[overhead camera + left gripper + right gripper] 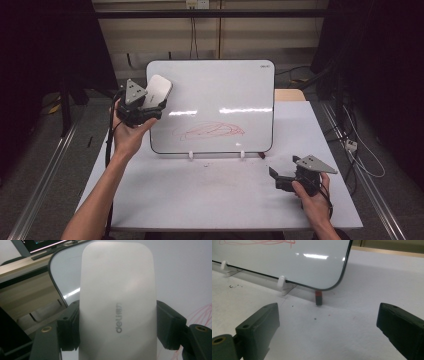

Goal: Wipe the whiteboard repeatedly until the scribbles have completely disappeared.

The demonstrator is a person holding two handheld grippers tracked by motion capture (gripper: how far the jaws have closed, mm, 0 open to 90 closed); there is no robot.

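While my left claw [150,107] grips the white eraser [157,91] at the whiteboard's [220,85] far-left corner and my right claw [280,177] rests released, risk: pressing could topple the propped board

The eraser [117,302] in the left tool [148,107] has a smooth, pale plastic back with a soft satin sheen and a grey printed word on it. The whiteboard [220,95] is glossy and mirror-smooth, throwing back bright streaks of ceiling light, and thin red marker scribble [212,131] sits on its near part; a thin dark rim edges it. The small white clips [281,282] under its near edge look like shiny plastic. The desk [200,190] is matt white, faintly smudged and specked. The jaws of the right tool [328,327] are matt dark plastic, with brass-coloured metal at the screw holes. Each tool carries a flat grey plate [315,163] with a dull finish.
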